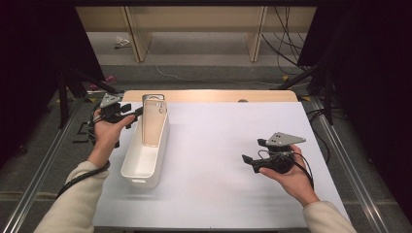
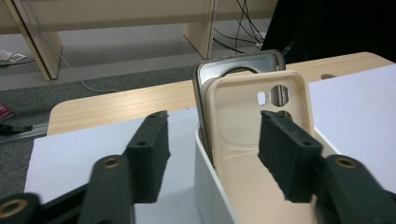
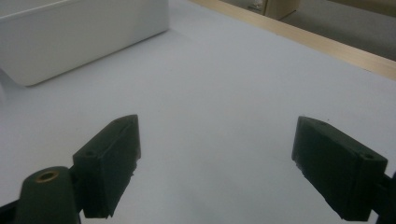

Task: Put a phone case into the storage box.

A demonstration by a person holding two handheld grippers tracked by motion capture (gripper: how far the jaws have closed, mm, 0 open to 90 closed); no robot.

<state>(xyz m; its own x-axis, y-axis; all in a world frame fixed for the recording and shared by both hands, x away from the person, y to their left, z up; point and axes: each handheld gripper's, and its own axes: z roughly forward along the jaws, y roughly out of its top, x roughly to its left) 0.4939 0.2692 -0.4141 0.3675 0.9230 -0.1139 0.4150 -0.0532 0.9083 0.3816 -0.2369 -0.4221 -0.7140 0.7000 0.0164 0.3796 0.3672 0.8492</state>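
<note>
Bin [image 1: 145, 162] sits on the left part of the mat [image 1: 218, 160], long axis running front to back. Two phone cases stand in its far end, leaning on the far wall: front case [image 2: 254, 140] lies against rear case [image 2: 233, 65]. Left gripper [image 1: 130, 116] is at the bin's far left corner, one jaw outside the bin's wall, the other inside in front of the front case. Right gripper [image 1: 248, 161] hovers over the mat's right half, well apart from the bin. Tabletop edge [image 1: 209, 95] runs behind the mat.
</note>
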